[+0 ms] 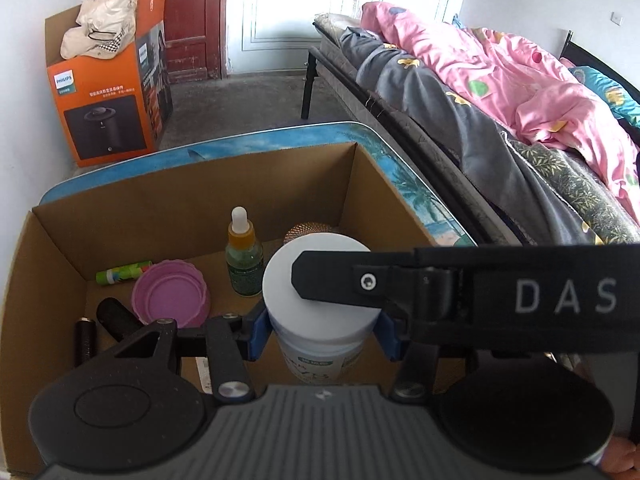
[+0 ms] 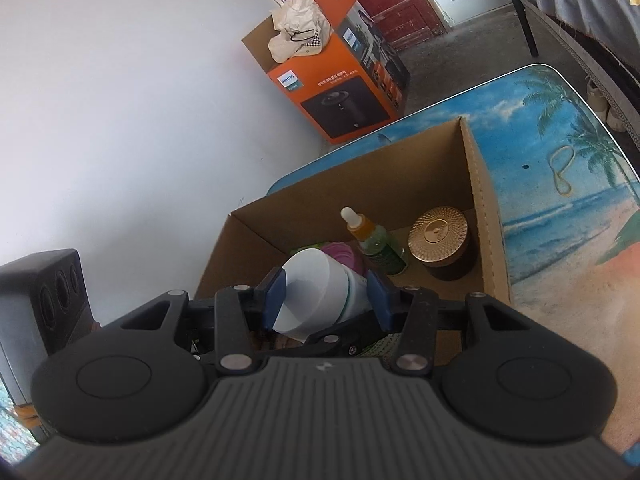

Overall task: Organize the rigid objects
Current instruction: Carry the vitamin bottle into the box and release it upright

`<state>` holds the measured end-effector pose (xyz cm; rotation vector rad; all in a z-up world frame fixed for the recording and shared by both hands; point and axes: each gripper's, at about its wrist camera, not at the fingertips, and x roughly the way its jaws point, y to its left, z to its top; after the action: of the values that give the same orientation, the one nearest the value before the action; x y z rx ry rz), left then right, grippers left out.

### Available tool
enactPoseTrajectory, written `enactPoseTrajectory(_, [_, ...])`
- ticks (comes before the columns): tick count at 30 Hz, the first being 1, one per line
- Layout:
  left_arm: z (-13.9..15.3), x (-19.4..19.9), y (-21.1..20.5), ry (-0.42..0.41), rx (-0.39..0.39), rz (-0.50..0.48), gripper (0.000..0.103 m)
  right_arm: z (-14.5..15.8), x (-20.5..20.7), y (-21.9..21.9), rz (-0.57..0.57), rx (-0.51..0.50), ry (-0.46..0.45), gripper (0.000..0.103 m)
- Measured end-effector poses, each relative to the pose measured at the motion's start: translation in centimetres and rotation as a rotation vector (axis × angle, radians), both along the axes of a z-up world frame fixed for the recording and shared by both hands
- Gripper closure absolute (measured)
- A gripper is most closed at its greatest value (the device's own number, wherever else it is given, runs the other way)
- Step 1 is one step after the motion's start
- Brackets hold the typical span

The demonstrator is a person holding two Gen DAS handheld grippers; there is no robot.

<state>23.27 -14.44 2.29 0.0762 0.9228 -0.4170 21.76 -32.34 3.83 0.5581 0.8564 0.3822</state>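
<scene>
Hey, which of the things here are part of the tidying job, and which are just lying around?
Part of the job: white jar, cardboard box, dropper bottle, pink lid, green tube, gold-lidded jar.
Just lying about: orange carton, hat, quilt, rubber band.

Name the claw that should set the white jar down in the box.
Left, probably: the left claw grips the white jar upright under its lid, above the box; the right claw shows no clear grip.
</scene>
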Motion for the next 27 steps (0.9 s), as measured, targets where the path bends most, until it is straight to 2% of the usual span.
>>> enactPoseTrajectory(11, [-1.7,0.9,-1.6,0.049,0.013,-0.026,0.048,-1.0,1.1,-0.4,-0.009,-0.094,-0.001,0.059])
enactPoseTrajectory(13, [-1.7,0.6,-1.7,0.033,0.015,-0.038,0.045,-0.8,0.9,-0.5,-0.014,-0.096,-0.008,0.058])
enactPoseTrajectory(15, [-1.3,0.1,-1.9,0.004,0.012,-0.055,0.035,-0.4,0.5,-0.6,-0.02,-0.103,-0.02,0.057])
enactPoseTrajectory(18, [-0.3,-1.0,-1.7,-0.057,0.017,-0.072,0.031,0.6,-0.2,-0.7,-0.03,-0.111,-0.042,0.057])
enactPoseTrajectory(24, [2.5,-3.2,0.9,-0.138,-0.027,-0.057,0.029,4.1,-1.8,-0.4,-0.047,-0.133,-0.115,0.056])
enactPoseTrajectory(27, [4.3,-4.3,3.5,-0.18,-0.046,-0.03,0.029,6.6,-2.2,0.7,-0.006,-0.151,-0.156,0.056])
